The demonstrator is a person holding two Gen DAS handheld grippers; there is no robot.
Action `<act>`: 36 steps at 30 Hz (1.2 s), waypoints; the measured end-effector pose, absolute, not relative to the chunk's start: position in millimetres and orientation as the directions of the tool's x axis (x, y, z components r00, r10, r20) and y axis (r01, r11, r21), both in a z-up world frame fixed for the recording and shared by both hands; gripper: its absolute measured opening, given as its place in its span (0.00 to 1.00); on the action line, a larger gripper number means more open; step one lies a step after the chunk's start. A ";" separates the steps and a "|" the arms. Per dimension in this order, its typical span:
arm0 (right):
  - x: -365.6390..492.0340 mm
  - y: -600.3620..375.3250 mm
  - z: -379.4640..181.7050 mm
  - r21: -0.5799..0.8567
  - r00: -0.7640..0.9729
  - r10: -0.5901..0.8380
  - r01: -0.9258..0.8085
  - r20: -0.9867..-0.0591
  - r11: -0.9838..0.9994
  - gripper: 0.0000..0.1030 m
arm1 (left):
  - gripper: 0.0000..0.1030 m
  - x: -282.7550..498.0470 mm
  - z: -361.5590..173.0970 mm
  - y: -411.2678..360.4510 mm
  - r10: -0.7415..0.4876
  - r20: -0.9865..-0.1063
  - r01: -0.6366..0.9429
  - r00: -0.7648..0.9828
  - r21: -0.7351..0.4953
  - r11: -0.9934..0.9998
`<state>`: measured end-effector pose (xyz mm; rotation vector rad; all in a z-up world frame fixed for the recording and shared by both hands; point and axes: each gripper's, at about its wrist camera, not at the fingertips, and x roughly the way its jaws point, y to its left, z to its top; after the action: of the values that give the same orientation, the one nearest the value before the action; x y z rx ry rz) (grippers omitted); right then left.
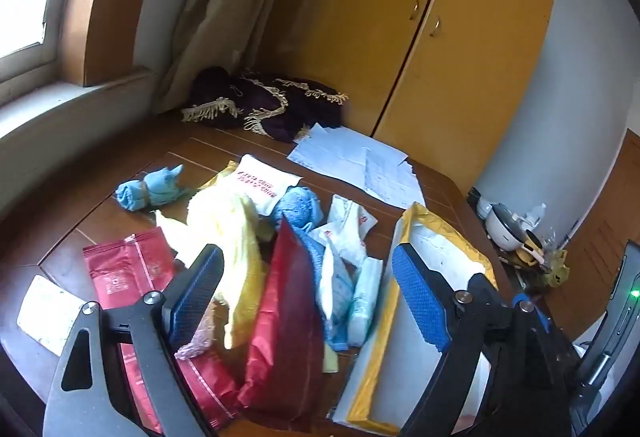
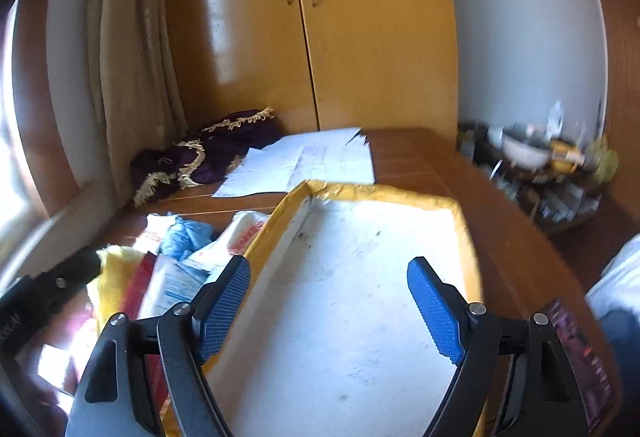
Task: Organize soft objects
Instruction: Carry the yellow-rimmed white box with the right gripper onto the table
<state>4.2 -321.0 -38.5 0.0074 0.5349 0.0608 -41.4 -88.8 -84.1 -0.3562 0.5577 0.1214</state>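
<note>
1. My left gripper (image 1: 308, 297) hangs over the pile of soft things with jaws wide and nothing between them. My right gripper (image 2: 330, 307) hangs over the tray (image 2: 466, 237), jaws equally wide and empty.

2. The pile sits on the wooden table (image 1: 100, 213). Straight ahead of my left jaws, at twelve o'clock, lies the shiny red bag (image 1: 288, 321). Draped against my left finger, at about ten o'clock, is the yellow cloth (image 1: 232, 237).

3. Further out at twelve o'clock is the blue towel (image 1: 298, 211), with crumpled white plastic bags (image 1: 348, 229) at one o'clock. The rolled blue cloth (image 1: 150, 189) lies apart from the heap at eleven o'clock.

4. The white tray with its yellow rim lies at three o'clock from the pile, touching its edge. It looks bare inside, so I judge the sorting has hardly begun.

5. I judge the step in hand to be choosing a first piece with the left gripper.

6. The next move calls for lowering onto one loose fold, likely the yellow cloth, and closing on it alone. The cloths overlap, so a careless pinch could drag a neighbour along.

7. The purple fringed fabric (image 1: 264, 101) and papers (image 1: 352, 161) lie well apart at the far edge.
</note>
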 end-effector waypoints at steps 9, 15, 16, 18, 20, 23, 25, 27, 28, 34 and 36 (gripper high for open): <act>23.0 -345.0 -43.5 -0.122 0.852 -0.112 0.057 -0.511 0.991 0.81 | 0.84 -48.4 -100.4 -76.1 0.005 -0.553 -0.203 0.833 -0.297 0.933; -21.9 -325.3 -33.1 -0.195 0.904 -0.151 0.077 -0.400 0.978 0.80 | 0.84 -45.9 -100.3 -70.4 0.001 -0.557 -0.207 0.830 -0.306 0.929; -27.6 -321.4 -29.7 -0.181 0.912 -0.108 0.038 -0.396 0.983 0.80 | 0.84 -45.8 -99.3 -70.0 0.004 -0.557 -0.210 0.830 -0.307 0.928; -30.7 -315.8 -27.3 -0.151 0.919 -0.051 -0.010 -0.392 0.988 0.80 | 0.84 -45.9 -98.9 -69.7 0.009 -0.559 -0.216 0.829 -0.305 0.928; -26.8 -311.2 -33.8 -0.177 0.925 -0.069 0.002 -0.373 0.984 0.80 | 0.84 -46.9 -99.1 -69.7 0.008 -0.563 -0.216 0.827 -0.303 0.928; -16.5 -319.1 -42.4 -0.155 0.919 -0.061 0.000 -0.389 0.988 0.80 | 0.84 -49.0 -98.4 -69.8 0.007 -0.563 -0.214 0.827 -0.303 0.929; -16.2 -328.4 -39.4 -0.132 0.930 -0.070 0.023 -0.360 0.991 0.80 | 0.84 -48.0 -98.0 -70.3 0.008 -0.564 -0.215 0.826 -0.302 0.929; -14.1 -333.4 -37.1 -0.155 0.937 -0.106 0.057 -0.332 0.986 0.80 | 0.84 -47.9 -99.4 -69.9 0.001 -0.569 -0.213 0.823 -0.307 0.928; -9.8 -335.5 -37.5 -0.160 0.938 -0.104 0.053 -0.330 0.986 0.80 | 0.84 -47.7 -99.4 -70.7 -0.001 -0.569 -0.212 0.822 -0.307 0.928; 2.5 -352.3 -35.5 -0.167 0.944 -0.129 0.080 -0.304 0.983 0.80 | 0.84 -44.3 -96.3 -78.8 -0.012 -0.561 -0.206 0.828 -0.324 0.924; 5.8 -358.1 -36.3 -0.172 0.942 -0.146 0.097 -0.303 0.980 0.80 | 0.84 -43.5 -94.1 -84.4 -0.016 -0.555 -0.196 0.832 -0.320 0.927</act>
<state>5.8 -358.1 -36.3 -0.1559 0.3201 -0.1242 -43.5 -84.4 -94.1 -0.3781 0.5838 0.0980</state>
